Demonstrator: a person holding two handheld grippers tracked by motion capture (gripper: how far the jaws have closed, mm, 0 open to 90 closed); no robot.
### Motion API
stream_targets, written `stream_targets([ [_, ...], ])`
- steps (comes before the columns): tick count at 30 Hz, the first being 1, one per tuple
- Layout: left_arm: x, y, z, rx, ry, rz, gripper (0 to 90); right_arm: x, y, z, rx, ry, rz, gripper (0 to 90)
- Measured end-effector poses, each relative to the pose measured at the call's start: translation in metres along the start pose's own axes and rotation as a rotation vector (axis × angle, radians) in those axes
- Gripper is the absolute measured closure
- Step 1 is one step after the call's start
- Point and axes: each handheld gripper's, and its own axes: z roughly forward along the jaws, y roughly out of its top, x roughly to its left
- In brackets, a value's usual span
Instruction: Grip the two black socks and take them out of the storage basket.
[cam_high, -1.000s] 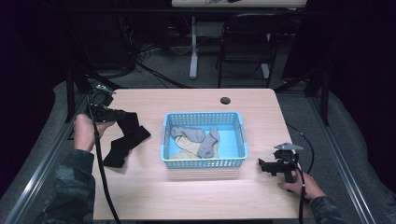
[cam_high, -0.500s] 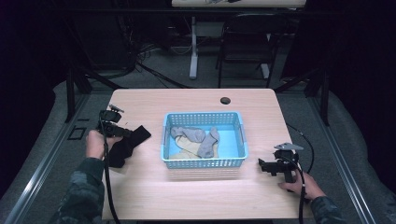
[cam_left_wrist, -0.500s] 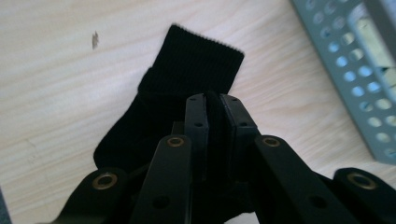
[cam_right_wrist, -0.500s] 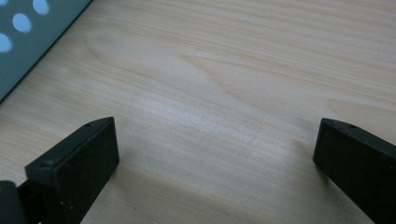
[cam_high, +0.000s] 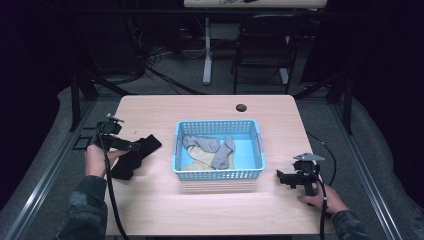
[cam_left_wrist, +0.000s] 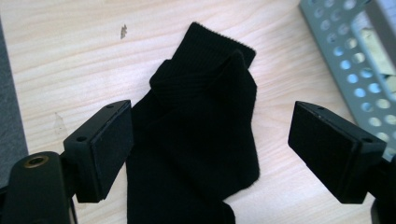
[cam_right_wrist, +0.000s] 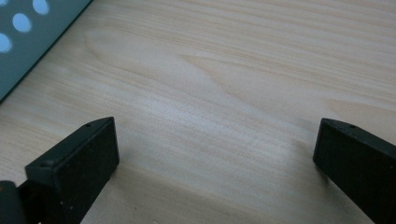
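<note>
A black sock (cam_high: 134, 158) lies crumpled on the wooden table, left of a blue perforated basket (cam_high: 218, 175). My left gripper (cam_high: 133, 146) hovers low over it. In the left gripper view the sock (cam_left_wrist: 201, 140) lies between the two wide-apart pads (cam_left_wrist: 111, 142), and neither pad touches it. The jaws of my left gripper (cam_left_wrist: 212, 128) have just been opening. Inside the basket lie grey socks (cam_high: 219, 149) and a beige one (cam_high: 196, 163). My right gripper (cam_high: 281, 178) rests open near the table's front right, with bare wood between its jaws (cam_right_wrist: 215, 140).
A small dark round grommet (cam_high: 241, 107) sits near the table's far edge. A corner of the basket (cam_right_wrist: 28, 42) shows at the top left of the right gripper view. Black frame rails run along both sides of the table, and chair and desk legs stand beyond it.
My left gripper came down toward the table with the black sock hanging from it, then opened; the sock now lies loose on the wood. The right gripper stayed where it was.
</note>
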Motion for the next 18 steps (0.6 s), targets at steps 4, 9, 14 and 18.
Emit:
stream_targets([
  [4,-0.008,-0.008,-0.011,-0.009,0.018,0.015,4.9,0.0,0.0,0.0,-0.001,0.0,0.001,0.0],
  [9,-0.016,-0.019,-0.018,-0.023,0.037,0.03,0.2,0.0,0.0,0.0,-0.001,0.0,0.001,0.0],
  [14,-0.022,-0.035,-0.02,-0.036,0.057,0.041,0.1,0.0,0.0,0.0,-0.001,0.0,0.001,0.0],
  [18,-0.025,-0.053,-0.017,-0.05,0.042,0.041,0.0,0.0,0.0,0.0,-0.001,0.0,0.001,0.0],
])
